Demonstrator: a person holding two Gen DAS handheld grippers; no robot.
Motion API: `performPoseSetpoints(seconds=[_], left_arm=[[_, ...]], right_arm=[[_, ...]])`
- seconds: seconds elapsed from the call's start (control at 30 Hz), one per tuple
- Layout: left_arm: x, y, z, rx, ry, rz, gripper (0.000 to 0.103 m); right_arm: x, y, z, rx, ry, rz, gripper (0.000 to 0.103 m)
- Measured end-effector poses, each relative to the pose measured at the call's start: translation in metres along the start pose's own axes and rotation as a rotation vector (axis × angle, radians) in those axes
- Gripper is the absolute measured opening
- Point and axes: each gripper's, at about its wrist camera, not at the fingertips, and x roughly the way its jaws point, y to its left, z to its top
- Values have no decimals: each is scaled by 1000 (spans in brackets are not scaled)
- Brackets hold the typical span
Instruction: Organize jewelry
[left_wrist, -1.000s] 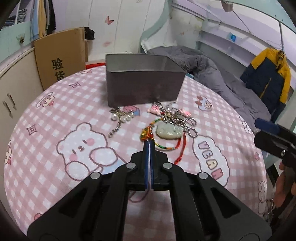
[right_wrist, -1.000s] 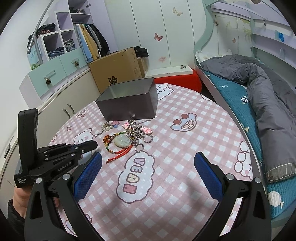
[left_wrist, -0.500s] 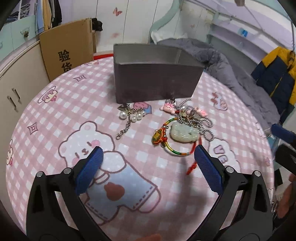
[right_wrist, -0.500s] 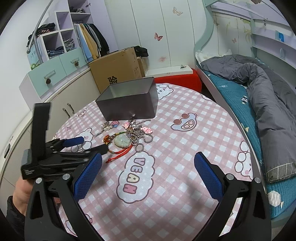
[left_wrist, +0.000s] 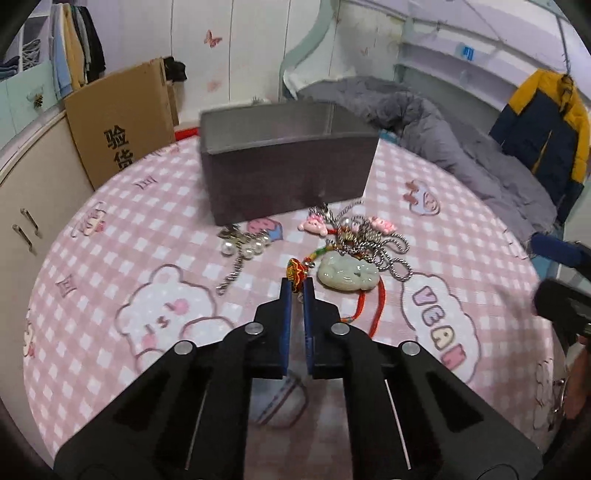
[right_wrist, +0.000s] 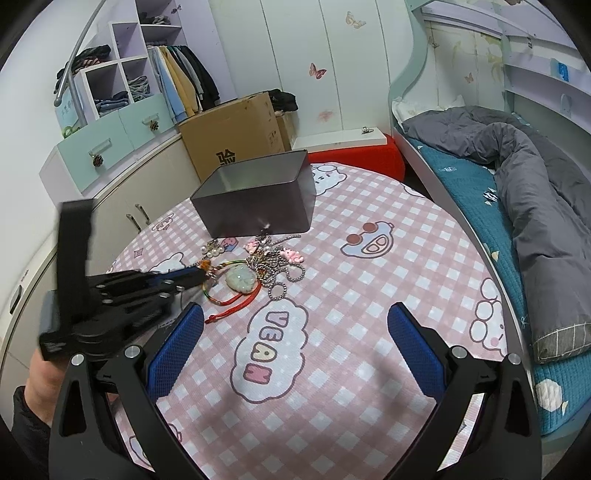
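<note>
Two tongs, set differently. Left gripper (left_wrist: 297, 291) narrowed to a thin slit, tips right at the red-and-gold woven knot (left_wrist: 295, 271) of the pendant cord; cannot tell from either view whether already pinching it or only touching. Right gripper (right_wrist: 295, 314) spread wide, blue textured pads (right_wrist: 173, 354) apart, holding nothing, hovering over the pink checked tablecloth (left_wrist: 110, 258). At two o'clock of the left tips, just beside the knot: pale green jade pendant (left_wrist: 347, 273), smooth, rounded, probably the heaviest and most chip-prone piece, likely slippery between pads. Better taken by the knot or the soft red cord (left_wrist: 376, 306) trailing toward five o'clock; expect the stone to swing once lifted. Past the pendant at one o'clock, a tangle of silver ball chain (left_wrist: 395, 254), limp, light, apt to snag and drag neighbours along, with two small pink charms (left_wrist: 314, 225) touching it. At eleven o'clock, apart from the heap, a short chain with glossy pearls (left_wrist: 245, 249). At twelve o'clock beyond all of it, an open grey box (left_wrist: 288, 173), stiff-walled, rectangular, matte, presumably the destination.
</note>
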Motion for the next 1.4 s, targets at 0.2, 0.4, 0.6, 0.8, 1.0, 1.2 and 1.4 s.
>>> performPoseSetpoints(seconds=[0.2, 0.4, 0.6, 0.8, 1.0, 1.2, 1.4], left_arm=[[-43, 18, -5, 6, -75, 2, 3], [-32, 22, -5, 0, -37, -22, 4], [-20, 24, -4, -88, -66, -37, 97], [5, 20, 1, -67, -17, 52, 89], [32, 12, 10, -41, 77, 99, 45], [32, 4, 13, -18, 48, 34, 6], [-2, 15, 1, -36, -17, -23, 5]], right_arm=[[10, 15, -1, -34, 25, 24, 96], [21, 34, -1, -66, 51, 44, 96], [21, 32, 0, -74, 59, 30, 96], [18, 23, -2, -58, 53, 22, 96], [16, 19, -3, -50, 53, 25, 96], [16, 20, -3, -53, 52, 29, 96], [14, 19, -3, -53, 51, 30, 96]])
